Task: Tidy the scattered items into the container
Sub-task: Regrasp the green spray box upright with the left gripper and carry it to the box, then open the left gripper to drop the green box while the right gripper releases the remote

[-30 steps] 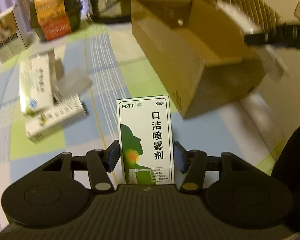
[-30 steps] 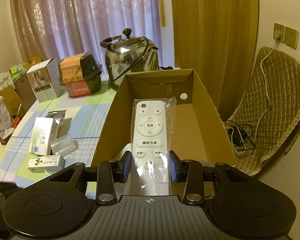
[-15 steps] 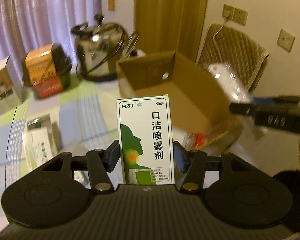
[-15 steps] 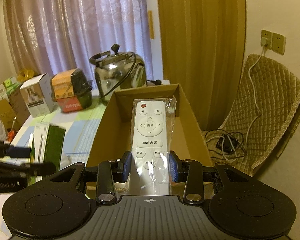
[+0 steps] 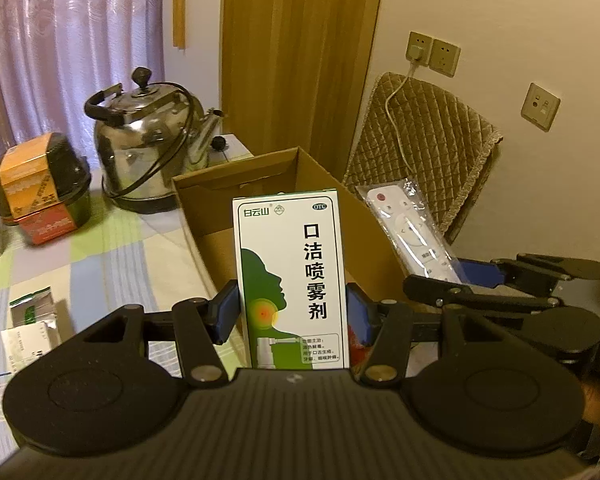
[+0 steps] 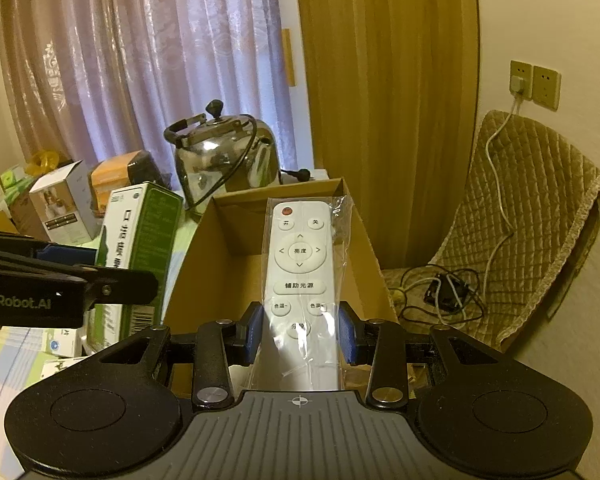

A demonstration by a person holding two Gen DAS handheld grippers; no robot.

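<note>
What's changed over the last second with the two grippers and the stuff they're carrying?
The left gripper lifted its green-and-white spray box off the table, up beside the cardboard box. It now sits next to the right gripper. Unchanged: both grips, the right on the bagged remote; nothing released.

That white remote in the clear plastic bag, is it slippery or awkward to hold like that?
Probably somewhat slippery: the white remote in its clear plastic bag has glossy film between it and the right gripper. The remote itself looks rigid and likely light. Held only near its lower end, it may tilt if bumped.
</note>
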